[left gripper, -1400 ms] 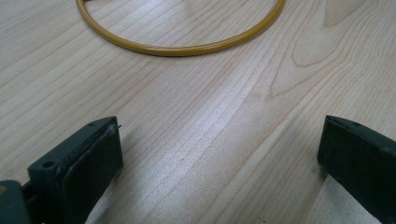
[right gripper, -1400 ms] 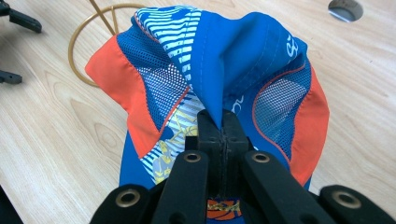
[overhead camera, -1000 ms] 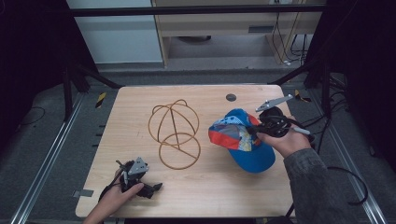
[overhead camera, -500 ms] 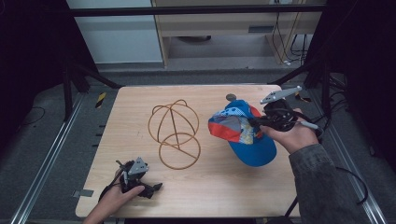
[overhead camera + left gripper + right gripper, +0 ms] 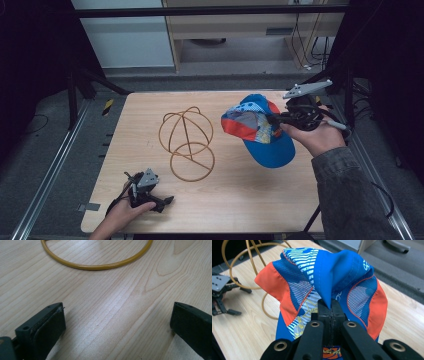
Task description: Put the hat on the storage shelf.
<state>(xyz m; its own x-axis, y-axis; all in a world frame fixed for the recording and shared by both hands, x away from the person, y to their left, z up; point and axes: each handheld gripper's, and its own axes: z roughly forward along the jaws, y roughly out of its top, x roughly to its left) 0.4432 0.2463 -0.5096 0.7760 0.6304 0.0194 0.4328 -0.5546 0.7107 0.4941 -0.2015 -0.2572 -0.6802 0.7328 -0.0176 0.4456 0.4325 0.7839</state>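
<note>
Right gripper (image 5: 276, 120) raised over the right side of the wooden counter (image 5: 240, 200), jaws pinched tight on a fold of the blue cap (image 5: 260, 132). Cap hanging off those jaws, clear of the counter, blue brim lowest and toward the near side, orange and patterned mesh panels turned left. In the right gripper view, blue cloth (image 5: 337, 272) bunched between the closed jaws, orange panels either side. Just left of the cap, a yellow wire cap-frame (image 5: 187, 142) standing on the counter, dome over a round base ring. Left gripper (image 5: 162, 202) resting low at the near left corner, held by a hand (image 5: 122, 215); jaws spread wide over bare wood, nothing between them, the ring's edge (image 5: 100, 265) just ahead.
</note>
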